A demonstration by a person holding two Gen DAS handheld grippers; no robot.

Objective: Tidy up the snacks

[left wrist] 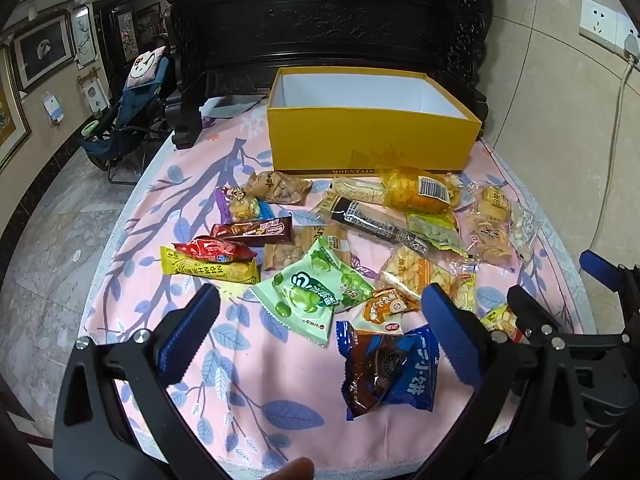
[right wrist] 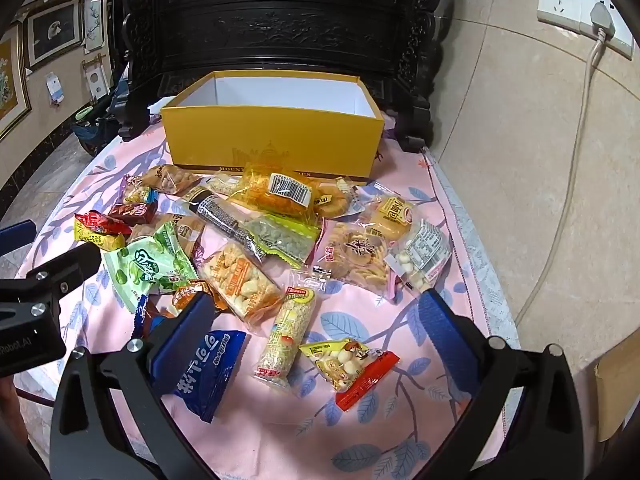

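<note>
Several wrapped snacks lie scattered on a pink leaf-print cloth (left wrist: 280, 380) in front of an empty yellow box (left wrist: 372, 136), which also shows in the right wrist view (right wrist: 276, 140). My left gripper (left wrist: 320, 332) is open above the cloth, with a green packet (left wrist: 308, 292) and a blue-brown packet (left wrist: 388, 372) between its fingers. My right gripper (right wrist: 316, 332) is open over a rice-puff bar (right wrist: 286, 340) and a yellow-red packet (right wrist: 352, 364). The blue packet (right wrist: 208, 368) lies by its left finger.
A dark carved wooden cabinet (left wrist: 328, 20) stands behind the box. The table ends at a tiled wall with sockets (right wrist: 576, 8) and a hanging cable on the right. A folding chair (left wrist: 128, 120) stands on the marble floor at the left.
</note>
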